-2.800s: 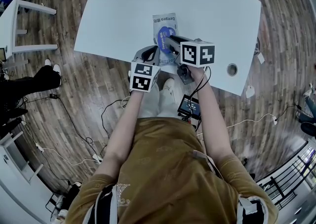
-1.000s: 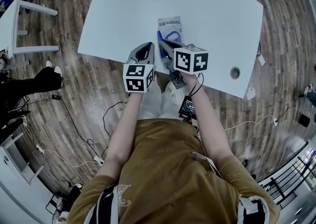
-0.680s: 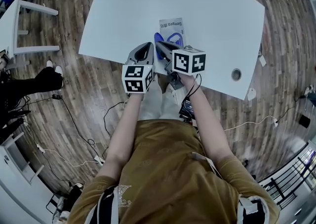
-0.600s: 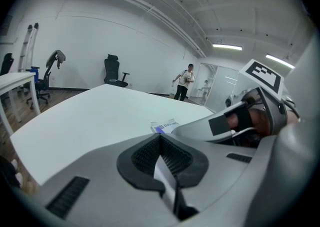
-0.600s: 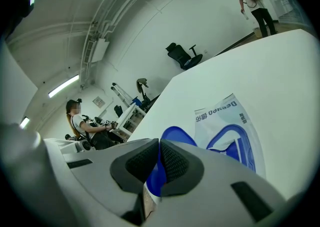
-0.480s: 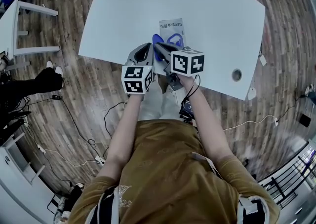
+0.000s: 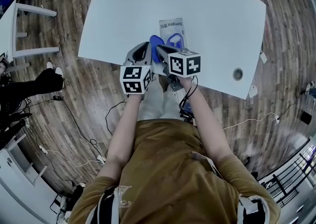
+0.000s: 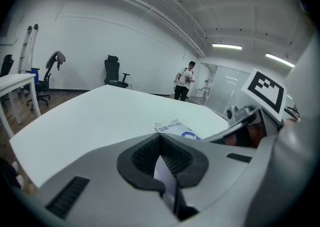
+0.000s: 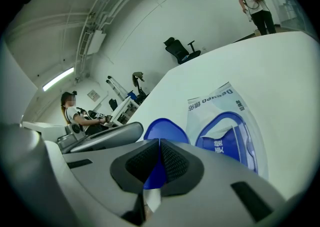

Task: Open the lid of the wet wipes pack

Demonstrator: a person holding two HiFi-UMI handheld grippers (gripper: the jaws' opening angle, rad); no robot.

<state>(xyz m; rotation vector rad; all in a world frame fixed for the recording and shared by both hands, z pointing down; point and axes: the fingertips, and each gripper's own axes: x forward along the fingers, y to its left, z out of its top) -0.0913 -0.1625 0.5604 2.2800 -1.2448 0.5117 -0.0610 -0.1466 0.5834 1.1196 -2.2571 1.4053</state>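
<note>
The wet wipes pack (image 7: 171, 26) lies flat on the white table (image 7: 138, 1), close to the near side and just ahead of both grippers. Its blue lid (image 9: 166, 130) is tipped up to the left of the blue-ringed opening (image 9: 235, 136), so we judge the task nearly complete. The right gripper (image 9: 160, 163) has its jaws closed on the lid's near rim; the left gripper (image 8: 160, 153) has its jaws closed on a thin white sheet, which we judge to be the pack's near end seam, pinning the pack down. To finish the step well, we swing the lid about its hinge rather than pulling straight up; we hold the left grip firm so that the pack neither lifts nor slides; we stop once the lid lies fully back, since more pull could tear the hinge or the film. The two grippers sit just beside each other, so we steer the right one clear of the left as it turns. The near table edge (image 7: 217, 82) runs beneath the grippers; we avoid dragging the pack toward it. Beyond the pack and to either side the tabletop gives open room; a round cable hole (image 7: 238, 74) sits well apart to the right.
</note>
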